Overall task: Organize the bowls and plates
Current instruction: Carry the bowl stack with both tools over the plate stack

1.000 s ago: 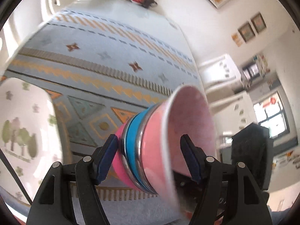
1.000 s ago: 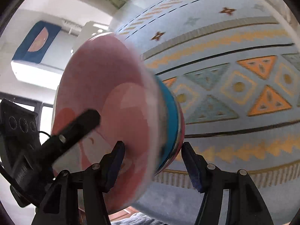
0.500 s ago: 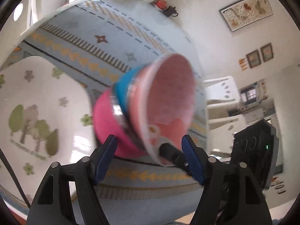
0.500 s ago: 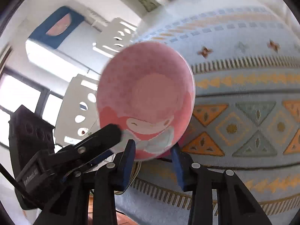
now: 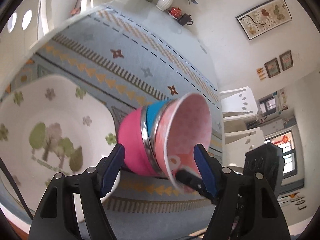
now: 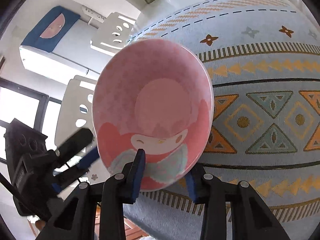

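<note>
Nested stack of bowls [image 5: 160,138] tipped sideways above patterned tablecloth [image 5: 124,68] beside white plate [image 5: 46,120], pinched at rim by right gripper [image 6: 164,172], left gripper [image 5: 160,170] spread wide around it, seemingly steadying.

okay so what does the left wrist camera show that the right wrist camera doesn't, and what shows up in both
Only the left wrist view shows the side of the bowl stack: a hot pink bowl, steel rims and a blue bowl nested under the top one. It also shows the white tree-print plate and the framed pictures.

Only the right wrist view shows the cartoon girl printed inside the pink cartoon bowl, and the right gripper clamped on its rim.

Both show the stack tilted on its side, the patterned blue tablecloth and the white vase.
</note>
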A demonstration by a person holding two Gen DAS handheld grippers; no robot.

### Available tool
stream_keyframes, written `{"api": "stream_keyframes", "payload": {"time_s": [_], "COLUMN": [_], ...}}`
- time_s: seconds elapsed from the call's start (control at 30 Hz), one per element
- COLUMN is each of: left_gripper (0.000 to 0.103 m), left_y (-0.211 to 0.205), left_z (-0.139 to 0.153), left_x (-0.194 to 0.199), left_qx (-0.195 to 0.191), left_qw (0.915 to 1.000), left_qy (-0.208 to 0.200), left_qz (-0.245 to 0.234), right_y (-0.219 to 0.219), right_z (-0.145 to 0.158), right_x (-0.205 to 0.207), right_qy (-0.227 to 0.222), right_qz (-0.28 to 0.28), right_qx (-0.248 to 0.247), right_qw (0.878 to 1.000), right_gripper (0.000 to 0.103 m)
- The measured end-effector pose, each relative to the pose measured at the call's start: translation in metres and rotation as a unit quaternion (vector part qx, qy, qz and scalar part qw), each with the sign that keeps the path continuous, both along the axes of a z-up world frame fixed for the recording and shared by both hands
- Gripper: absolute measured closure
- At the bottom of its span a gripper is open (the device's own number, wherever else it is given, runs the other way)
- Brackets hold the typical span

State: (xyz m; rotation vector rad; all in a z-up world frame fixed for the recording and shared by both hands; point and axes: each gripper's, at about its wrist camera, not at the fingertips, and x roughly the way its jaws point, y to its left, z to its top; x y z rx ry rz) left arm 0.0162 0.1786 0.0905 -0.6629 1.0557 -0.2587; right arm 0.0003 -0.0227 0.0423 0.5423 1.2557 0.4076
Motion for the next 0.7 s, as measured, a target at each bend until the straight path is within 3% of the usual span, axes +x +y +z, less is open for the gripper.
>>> {"api": "stream_keyframes", "payload": {"time_s": [0.17, 0.23, 0.4, 0.53, 0.7], "left_gripper": [0.033, 0.024, 0.019, 0.019, 0.021], "left_y": [-0.003, -0.009, -0.030, -0.049, -0.063], "left_z": [0.008, 0.008, 0.002, -0.002, -0.015], "left_x": [0.020, 0.030, 0.054, 0.063, 0.057], "left_qx": [0.035, 0.049, 0.053, 0.069, 0.116], "left_qw": [0.9993, 0.9986, 0.9976, 0.9947, 0.9871], "left_qy": [-0.002, 0.000, -0.001, 0.019, 0.063], "left_qz": [-0.010, -0.020, -0.045, -0.075, -0.090], "right_y": [-0.008, -0.018, -0.041, -0.041, -0.044], "right_z": [-0.004, -0.012, -0.036, -0.052, -0.061], "right_x": [-0.002, -0.002, 0.010, 0.025, 0.038], "right_qy": [0.040, 0.057, 0.078, 0.086, 0.076], "right_qz": [0.035, 0.024, -0.016, -0.002, 0.017], "right_qx": [0.012, 0.010, -0.024, -0.005, 0.028], "right_qw": [0.998, 0.998, 0.997, 0.996, 0.997], "right_gripper": [0.066, 0.066, 0.048, 0.041, 0.030]}}
